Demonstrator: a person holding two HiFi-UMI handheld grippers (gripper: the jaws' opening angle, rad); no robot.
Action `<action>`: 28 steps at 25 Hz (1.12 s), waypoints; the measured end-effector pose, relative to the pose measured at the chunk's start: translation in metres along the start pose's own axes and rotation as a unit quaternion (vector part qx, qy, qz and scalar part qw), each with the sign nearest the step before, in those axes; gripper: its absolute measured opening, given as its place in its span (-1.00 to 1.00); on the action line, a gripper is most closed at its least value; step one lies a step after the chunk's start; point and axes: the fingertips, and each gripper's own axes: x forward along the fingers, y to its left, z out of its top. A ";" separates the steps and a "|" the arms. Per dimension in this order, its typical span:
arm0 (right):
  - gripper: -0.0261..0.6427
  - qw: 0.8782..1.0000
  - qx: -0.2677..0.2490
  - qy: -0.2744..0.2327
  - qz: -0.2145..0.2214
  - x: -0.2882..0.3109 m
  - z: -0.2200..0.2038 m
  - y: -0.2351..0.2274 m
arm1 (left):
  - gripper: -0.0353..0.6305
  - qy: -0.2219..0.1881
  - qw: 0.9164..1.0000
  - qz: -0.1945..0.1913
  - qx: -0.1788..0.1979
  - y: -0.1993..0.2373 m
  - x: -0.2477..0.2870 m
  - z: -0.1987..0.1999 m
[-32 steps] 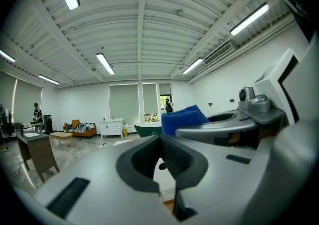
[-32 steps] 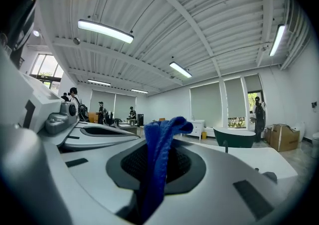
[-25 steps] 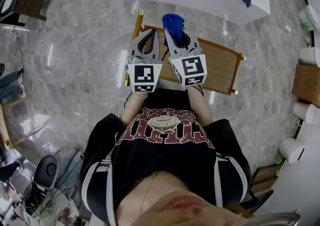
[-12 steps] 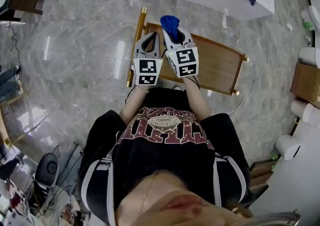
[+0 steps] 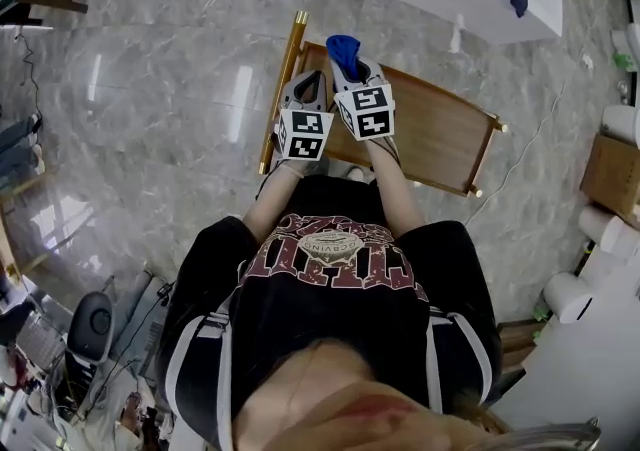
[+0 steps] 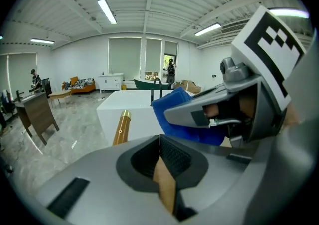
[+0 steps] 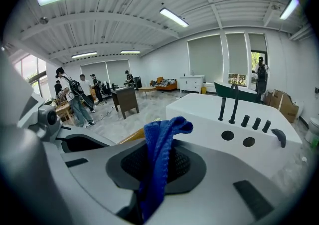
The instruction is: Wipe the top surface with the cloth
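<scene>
Over the left end of the wooden table, the right gripper pinched a blue cloth, its bunched end poking past the tips, probably ready to be pressed down for wiping. Just left, the left gripper was closed on nothing, seemingly idle.
</scene>
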 end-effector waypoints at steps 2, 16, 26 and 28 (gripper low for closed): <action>-0.72 1.000 0.001 0.013 0.003 0.011 -0.008 0.001 | -0.75 0.011 1.000 -0.002 -0.011 0.003 0.006 -0.010; -0.72 0.994 0.048 0.094 0.019 0.081 -0.062 0.004 | -0.75 0.093 0.993 -0.022 -0.070 0.004 0.039 -0.082; -0.72 0.988 0.049 0.143 0.026 0.113 -0.092 0.010 | -0.75 0.131 0.987 -0.049 -0.075 -0.007 0.052 -0.113; -0.72 0.988 0.051 0.147 0.027 0.117 -0.095 0.011 | -0.75 0.141 0.986 -0.053 -0.074 -0.010 0.053 -0.122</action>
